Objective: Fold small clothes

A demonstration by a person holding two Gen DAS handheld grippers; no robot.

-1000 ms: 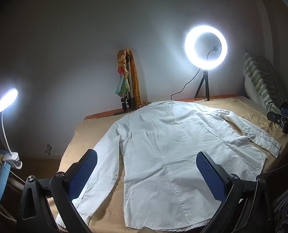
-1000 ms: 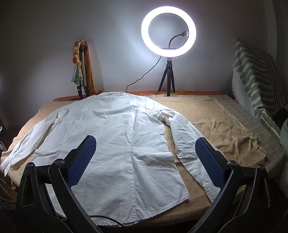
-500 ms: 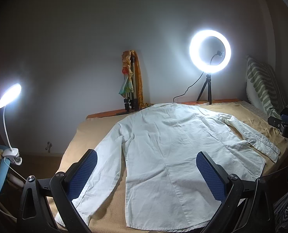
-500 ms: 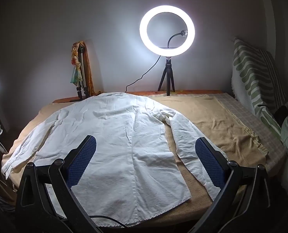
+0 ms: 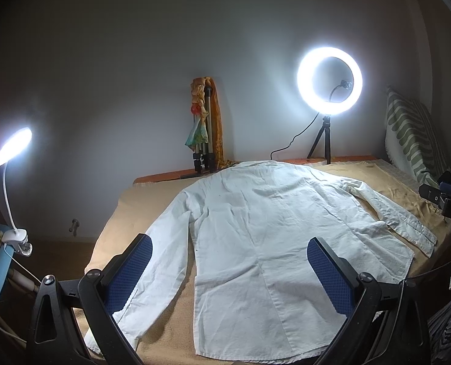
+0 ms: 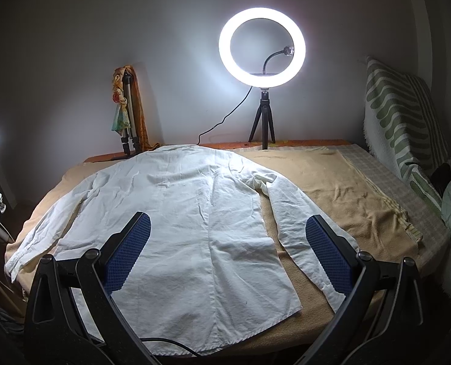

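Observation:
A white long-sleeved shirt (image 5: 265, 243) lies flat, back up, on a tan blanket (image 5: 140, 210) over a bed, collar toward the far wall, both sleeves spread out. It also shows in the right wrist view (image 6: 189, 213). My left gripper (image 5: 228, 269) is open and empty, held above the shirt's near hem on its left side. My right gripper (image 6: 225, 252) is open and empty above the hem's right side, its right finger over the right sleeve (image 6: 295, 222). Neither touches the cloth.
A lit ring light on a small tripod (image 6: 262, 57) stands at the far edge by the wall. A folded tripod with a scarf (image 6: 128, 112) leans to its left. A clip lamp (image 5: 12, 182) glows at far left. A green-striped pillow (image 6: 402, 115) lies at right.
The left wrist view has tilted and drifted slightly, so the ring light and shirt sit lower and farther right. The right view has barely shifted. The shirt and both open grippers are unchanged.

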